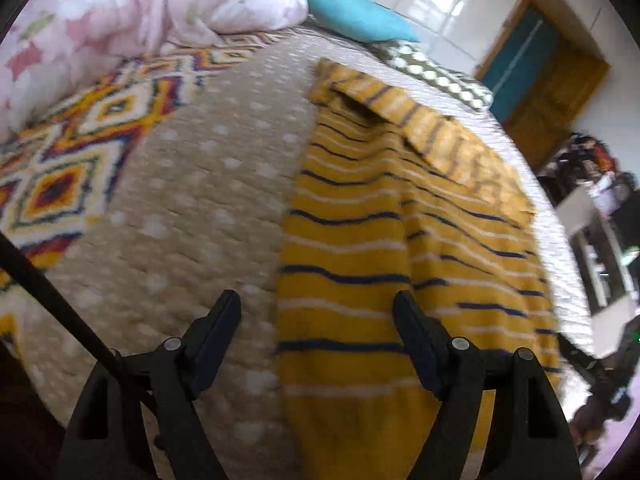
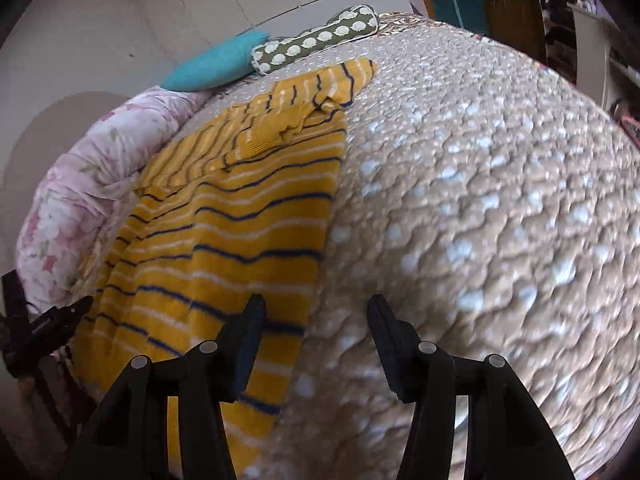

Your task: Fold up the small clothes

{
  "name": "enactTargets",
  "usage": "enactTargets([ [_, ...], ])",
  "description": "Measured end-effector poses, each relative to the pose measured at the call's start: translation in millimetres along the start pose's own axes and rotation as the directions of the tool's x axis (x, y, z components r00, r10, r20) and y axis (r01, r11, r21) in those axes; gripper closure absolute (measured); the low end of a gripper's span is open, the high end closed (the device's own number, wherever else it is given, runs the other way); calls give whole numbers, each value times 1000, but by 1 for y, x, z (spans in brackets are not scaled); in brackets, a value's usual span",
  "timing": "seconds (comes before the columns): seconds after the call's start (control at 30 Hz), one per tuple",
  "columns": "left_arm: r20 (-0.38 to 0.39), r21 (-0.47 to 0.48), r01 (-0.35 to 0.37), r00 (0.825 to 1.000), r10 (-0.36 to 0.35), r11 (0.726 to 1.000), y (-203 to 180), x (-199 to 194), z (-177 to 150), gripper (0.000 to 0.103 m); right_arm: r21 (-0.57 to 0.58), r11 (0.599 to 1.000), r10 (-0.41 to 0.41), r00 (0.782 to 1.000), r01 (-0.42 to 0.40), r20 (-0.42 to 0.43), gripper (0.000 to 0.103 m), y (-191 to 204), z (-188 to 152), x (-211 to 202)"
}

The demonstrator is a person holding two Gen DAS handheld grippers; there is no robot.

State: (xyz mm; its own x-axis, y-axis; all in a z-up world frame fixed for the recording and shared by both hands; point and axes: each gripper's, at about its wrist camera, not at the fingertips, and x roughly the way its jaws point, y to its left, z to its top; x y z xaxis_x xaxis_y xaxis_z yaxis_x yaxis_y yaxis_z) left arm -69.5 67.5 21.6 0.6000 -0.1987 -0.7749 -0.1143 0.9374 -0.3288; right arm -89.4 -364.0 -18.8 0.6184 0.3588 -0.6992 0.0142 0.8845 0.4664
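Now: yellow striped sweater [image 1: 360,240] flat on dotted beige quilt [image 2: 480,200], one sleeve folded across. Left gripper [image 1: 316,304] and right gripper [image 2: 316,308] spread wide, holding nothing.

The striped sweater [image 2: 224,216] lies on the quilted bedspread [image 2: 480,200]; two pillows [image 2: 320,40] and a rumpled duvet [image 2: 80,184] sit behind it.

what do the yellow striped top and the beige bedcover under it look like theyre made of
Yellow striped top: looks like a soft knit, perhaps wool or acrylic; matte, slightly fuzzy surface, ribbed edge on the folded sleeve, stripes wavering with the fabric.

Beige bedcover: looks like quilted cotton or a similar woven cloth; puckered, stitched surface with pale printed dots, matte. The exact fibre of either cannot be told.
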Motion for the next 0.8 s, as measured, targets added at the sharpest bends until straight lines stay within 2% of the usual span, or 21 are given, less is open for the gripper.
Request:
enactTargets([
  [0.03,-22,-13,65,998,-66,998,-2,1,-1,30,11,1000,26,1000,-26,-4,45,0,-4,-1],
  [0.07,-39,-23,108,993,-108,994,-6,4,-1,40,27,998,61,998,-61,-2,46,1,-9,-2],
  [0.1,-61,-27,137,988,-139,990,-10,7,-2,58,37,996,80,997,-80,1,46,2,-12,-3],
  [0.13,-73,-18,129,989,-130,991,-14,8,-4,68,47,993,111,994,-111,2,46,3,-16,-3],
  [0.17,-86,10,93,992,-92,996,-20,10,-5,90,55,989,138,990,-138,3,54,5,-20,-3],
  [0.2,-93,26,67,994,-64,997,-24,11,-6,95,63,984,171,985,-170,-13,66,9,-24,0],
  [0.23,-91,31,55,995,-52,998,-26,10,-7,95,66,980,189,982,-187,-30,72,12,-26,3],
  [0.27,-86,32,42,996,-39,999,-27,7,-7,96,66,976,212,976,-208,-51,92,15,-28,6],
  [0.3,-78,39,24,997,-21,999,-29,1,-7,96,73,972,230,971,-225,-68,94,16,-28,7],
  [0.37,-62,54,13,998,-9,998,-29,-11,-8,96,95,967,242,968,-235,-69,95,11,-27,-2],
  [0.57,-62,85,-28,998,33,996,-22,-46,-33,96,80,977,204,976,-197,-81,100,-11,-52,-46],
  [0.63,-61,110,-64,996,71,992,-20,-48,-44,96,64,986,161,980,-155,-113,102,-15,-65,-52],
  [0.7,-56,127,-65,996,72,990,-18,-52,-50,96,-10,997,77,986,-79,-146,102,-11,-78,-55],
  [0.73,-46,134,-67,996,73,989,-19,-57,-51,93,-28,998,54,987,-59,-149,102,-10,-80,-57],
  [0.8,-7,160,-105,994,108,982,-22,-66,-53,78,-51,998,14,991,-21,-130,101,-9,-80,-64],
])
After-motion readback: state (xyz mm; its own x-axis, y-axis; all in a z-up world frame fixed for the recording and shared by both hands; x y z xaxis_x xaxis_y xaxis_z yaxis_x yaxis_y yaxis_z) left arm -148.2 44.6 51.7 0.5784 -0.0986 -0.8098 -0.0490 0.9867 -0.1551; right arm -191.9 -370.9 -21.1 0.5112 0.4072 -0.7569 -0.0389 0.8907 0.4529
